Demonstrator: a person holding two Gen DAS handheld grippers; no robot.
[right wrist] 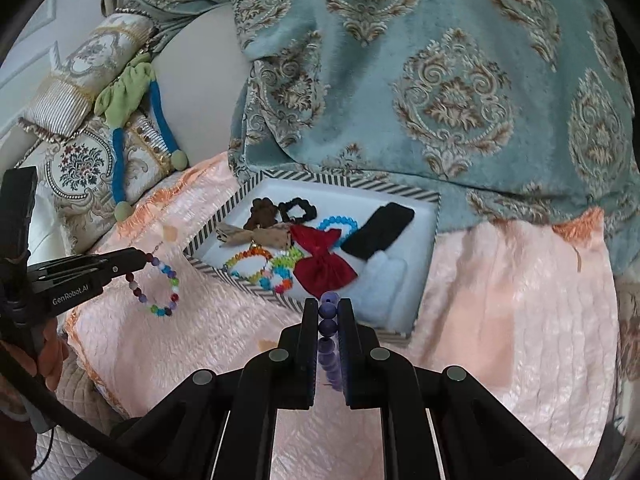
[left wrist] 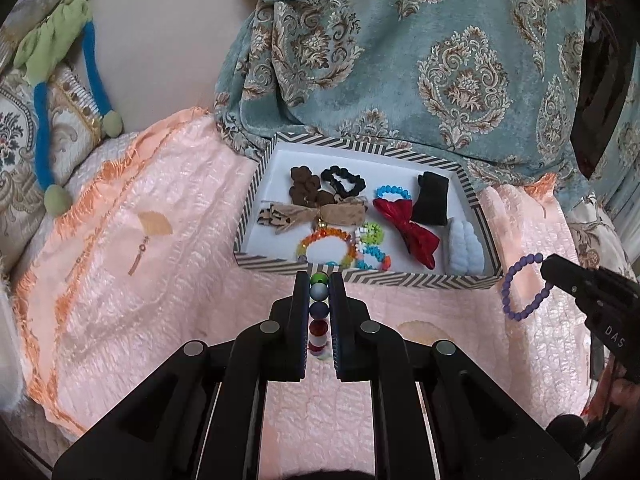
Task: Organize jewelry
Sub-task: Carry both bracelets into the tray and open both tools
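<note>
The left gripper (left wrist: 319, 280) is pinched tight on a bracelet of many colours (left wrist: 319, 312), and its beads sit in a row between the two black fingers. From the other camera this same bracelet (right wrist: 160, 288) hangs in a loop from the tip of the left gripper (right wrist: 142, 258), above the pink blanket (right wrist: 500, 300). The right gripper (right wrist: 329, 304) is pinched tight on a purple bracelet (right wrist: 327, 326). In the left camera that purple bracelet (left wrist: 520, 288) hangs as a ring from the right gripper (left wrist: 546, 270), just past the right end of the box's near wall. The striped box (left wrist: 360, 276) lies on the pink blanket (left wrist: 160, 280), with its far side against a big blue patterned cloth (left wrist: 400, 60). Inside the box, near the front wall, lie bright bead bracelets (left wrist: 326, 246). A red bow (left wrist: 408, 226) is in the middle, with a small blue bracelet (left wrist: 394, 192) just behind it. A black cloth piece (left wrist: 430, 198) and a pale blue fluffy thing (left wrist: 464, 248) are at the right side. A brown scrunchie (left wrist: 304, 186), a black scrunchie (left wrist: 344, 178) and a tan bow (left wrist: 316, 214) are toward the back left. A green and blue soft toy (left wrist: 60, 80) hangs over the cushions at the far left.
</note>
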